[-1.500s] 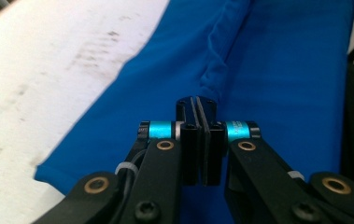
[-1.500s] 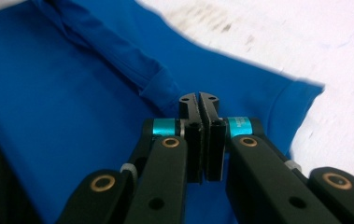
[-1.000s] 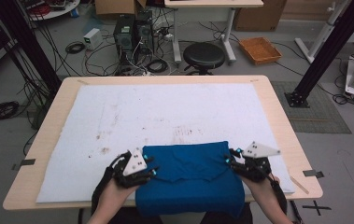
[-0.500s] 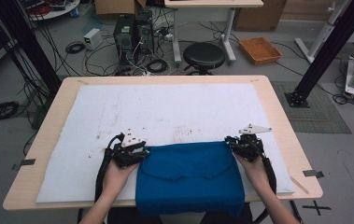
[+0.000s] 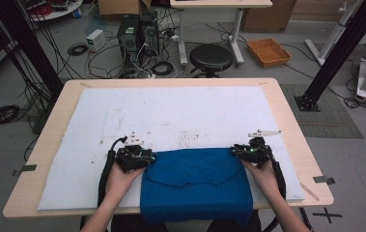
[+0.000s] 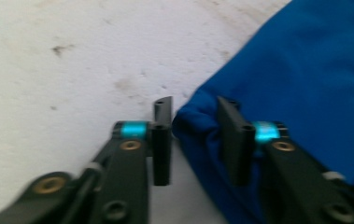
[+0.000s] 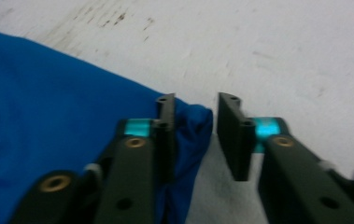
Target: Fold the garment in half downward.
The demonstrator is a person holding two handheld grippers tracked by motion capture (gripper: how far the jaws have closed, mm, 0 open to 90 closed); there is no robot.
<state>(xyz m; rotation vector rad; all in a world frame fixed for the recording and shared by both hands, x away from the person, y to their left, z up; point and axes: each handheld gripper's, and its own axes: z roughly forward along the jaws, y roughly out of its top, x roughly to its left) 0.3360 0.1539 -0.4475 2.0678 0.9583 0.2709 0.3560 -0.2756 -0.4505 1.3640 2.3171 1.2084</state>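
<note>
Blue cloth (image 5: 195,181) lies between both grippers: left gripper (image 6: 194,135) and right gripper (image 7: 194,133) each straddle a far corner, jaws closing, not yet pinching.

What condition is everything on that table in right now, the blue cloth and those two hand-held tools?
Blue cloth: folded, near edge hanging over the table front.
Left tool: jaws have just been closing around the cloth's far left corner, a gap remains.
Right tool: jaws have closed around the far right corner, not yet clamped.
White mat: flat, stained.

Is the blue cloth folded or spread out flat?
Folded: the blue cloth shows a doubled layer with its edge lying across the middle, and a bunched corner.
</note>
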